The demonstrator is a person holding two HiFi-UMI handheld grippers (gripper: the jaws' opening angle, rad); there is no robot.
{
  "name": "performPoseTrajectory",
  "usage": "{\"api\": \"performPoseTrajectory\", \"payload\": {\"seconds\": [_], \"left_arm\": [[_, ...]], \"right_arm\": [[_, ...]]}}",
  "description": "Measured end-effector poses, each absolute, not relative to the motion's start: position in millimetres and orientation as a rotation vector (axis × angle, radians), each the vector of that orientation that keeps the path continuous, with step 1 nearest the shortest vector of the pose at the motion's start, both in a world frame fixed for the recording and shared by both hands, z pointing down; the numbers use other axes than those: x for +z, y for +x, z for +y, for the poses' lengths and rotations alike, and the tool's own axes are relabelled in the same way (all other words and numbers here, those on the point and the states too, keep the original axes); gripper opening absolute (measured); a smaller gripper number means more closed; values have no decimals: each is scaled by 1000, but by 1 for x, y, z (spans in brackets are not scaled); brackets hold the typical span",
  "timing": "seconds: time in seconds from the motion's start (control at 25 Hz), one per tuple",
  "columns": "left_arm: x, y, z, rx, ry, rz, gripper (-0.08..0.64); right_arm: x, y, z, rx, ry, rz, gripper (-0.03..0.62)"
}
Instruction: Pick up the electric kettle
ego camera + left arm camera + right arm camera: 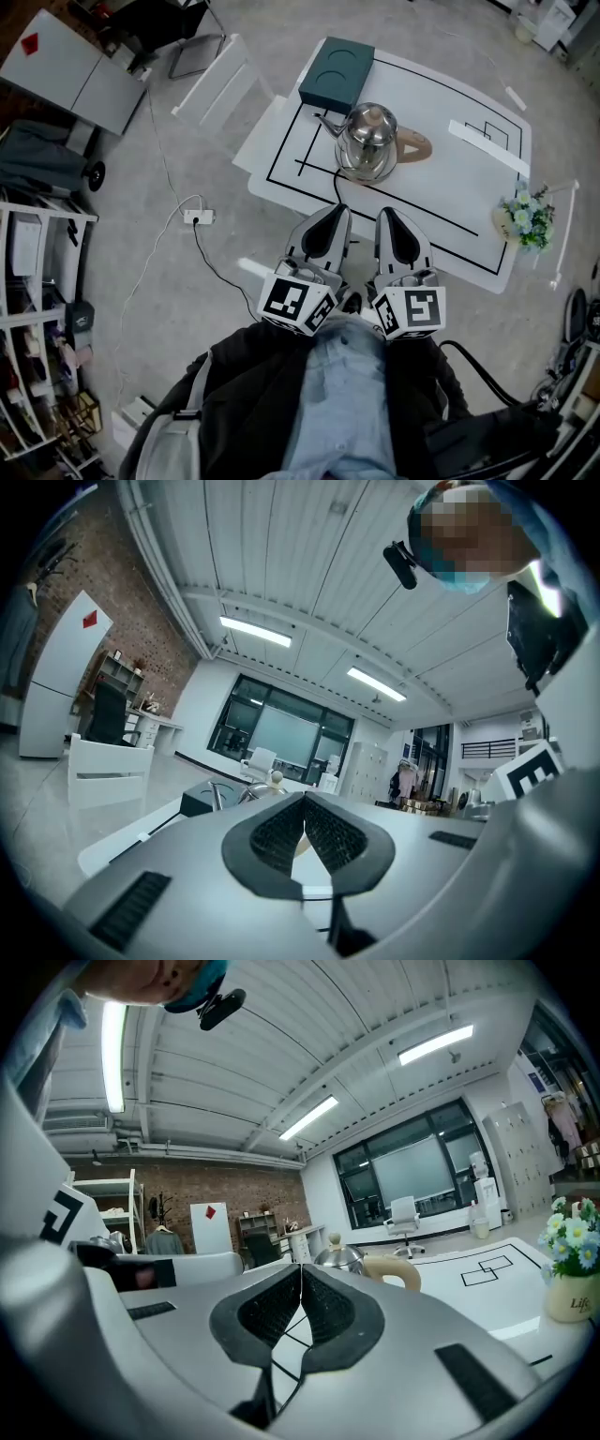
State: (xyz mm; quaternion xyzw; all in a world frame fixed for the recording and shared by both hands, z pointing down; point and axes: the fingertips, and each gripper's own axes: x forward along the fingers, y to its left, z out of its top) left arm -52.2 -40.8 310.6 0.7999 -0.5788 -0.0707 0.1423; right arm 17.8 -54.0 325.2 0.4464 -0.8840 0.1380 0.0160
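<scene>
The electric kettle (367,142), shiny steel with a tan handle (413,146) on its right, stands on the white table (441,187) just beyond both grippers. My left gripper (335,212) and right gripper (385,216) hover side by side at the table's near edge, both shut with nothing between their jaws. In the left gripper view the kettle (260,788) peeks over the shut left gripper (304,799). In the right gripper view the kettle (342,1258) and its handle (394,1269) rise behind the shut right gripper (301,1269).
A dark green box (337,72) lies at the table's far corner, behind the kettle. A small pot of flowers (525,217) stands at the right edge. A black cord (336,184) runs from the kettle off the near edge. A power strip (199,217) lies on the floor at left.
</scene>
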Motion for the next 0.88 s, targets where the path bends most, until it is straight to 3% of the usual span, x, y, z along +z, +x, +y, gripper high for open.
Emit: {"api": "performPoseTrajectory", "payload": {"seconds": [0.88], "left_arm": [[257, -107, -174, -412, 2521, -1491, 8]], "right_arm": [[266, -6, -173, 104, 1768, -2692, 18]]}}
